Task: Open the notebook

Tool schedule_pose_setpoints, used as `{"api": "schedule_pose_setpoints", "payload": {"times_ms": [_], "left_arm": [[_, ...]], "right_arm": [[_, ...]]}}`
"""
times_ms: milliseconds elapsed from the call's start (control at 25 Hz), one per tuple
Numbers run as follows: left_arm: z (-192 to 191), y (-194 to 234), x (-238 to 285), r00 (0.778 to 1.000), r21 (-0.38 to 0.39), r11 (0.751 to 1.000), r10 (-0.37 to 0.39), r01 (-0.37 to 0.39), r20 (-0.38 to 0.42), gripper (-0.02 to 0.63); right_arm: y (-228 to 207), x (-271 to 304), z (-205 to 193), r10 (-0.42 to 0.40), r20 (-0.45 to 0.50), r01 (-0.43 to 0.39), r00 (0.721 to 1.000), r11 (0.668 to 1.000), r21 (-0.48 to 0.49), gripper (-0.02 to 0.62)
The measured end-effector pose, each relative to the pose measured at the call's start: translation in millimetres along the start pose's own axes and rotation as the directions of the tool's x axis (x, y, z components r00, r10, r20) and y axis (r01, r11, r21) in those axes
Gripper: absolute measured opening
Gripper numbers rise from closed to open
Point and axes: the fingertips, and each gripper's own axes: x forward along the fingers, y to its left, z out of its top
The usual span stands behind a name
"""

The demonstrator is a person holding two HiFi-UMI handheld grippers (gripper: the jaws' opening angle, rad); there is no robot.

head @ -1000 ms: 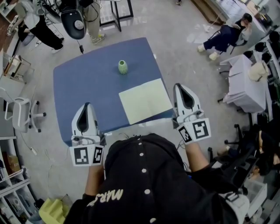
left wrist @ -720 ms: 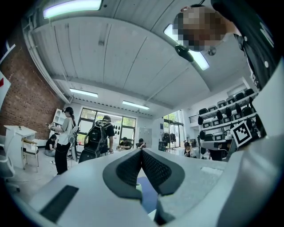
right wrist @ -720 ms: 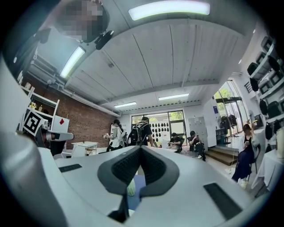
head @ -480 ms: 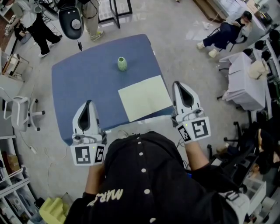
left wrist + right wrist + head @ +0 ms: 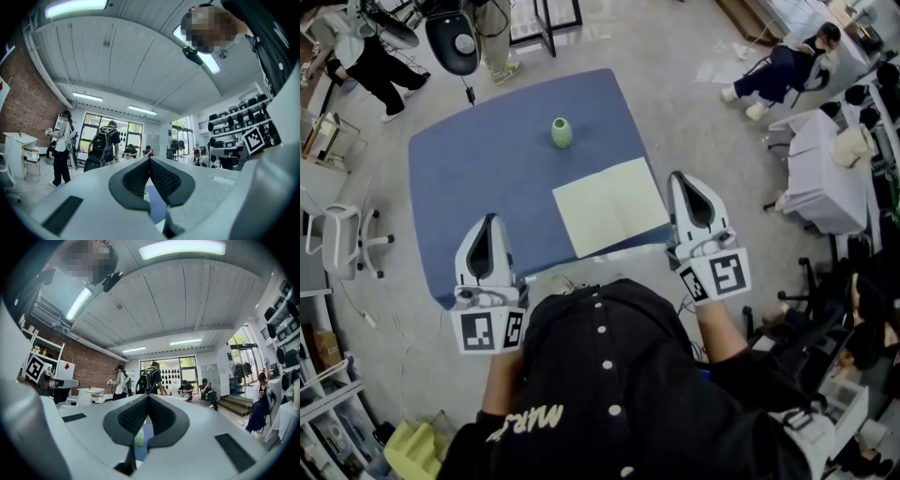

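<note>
The pale yellow-green square notebook (image 5: 609, 206) lies flat on the blue cloth-covered tabletop (image 5: 487, 178), in the tabletop's near right part, with its near edge close to the tabletop's front edge. Whether its cover is turned back cannot be made out from the head view.

Just beside the notebook's right edge is the right hand-held gripper (image 5: 682, 180), white with a marker cube at its rear, pointing away from the person over the tabletop's right border. Whether it touches the notebook cannot be told. In the right gripper view its dark ribbed jaws are clenched together at the tip (image 5: 148, 397), with nothing between them.

The left hand-held gripper (image 5: 489, 223) is over the tabletop's near left part, well apart from the notebook. In the left gripper view it is clenched too (image 5: 150, 159), with its jaws meeting and empty.

Farther back on the tabletop, apart from the notebook, a small pale green ceramic vase (image 5: 562, 133) stands upright.

Around the tabletop is grey floor (image 5: 694, 103). A white office chair (image 5: 337, 239) stands to the left. A white-draped table (image 5: 825, 178) and a seated person in dark clothes (image 5: 778, 70) are to the right.
</note>
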Motion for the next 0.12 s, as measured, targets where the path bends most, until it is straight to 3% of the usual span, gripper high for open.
{"api": "schedule_pose_setpoints", "payload": {"times_ms": [120], "left_arm": [[-2.7,2.6,0.6,1.0,0.003,1.0,-0.001,0.002,-0.006,0.003]], "right_arm": [[2.6,1.8,-2.0,0.0,-0.003,0.0,1.0,1.0,-0.002,0.0]]}}
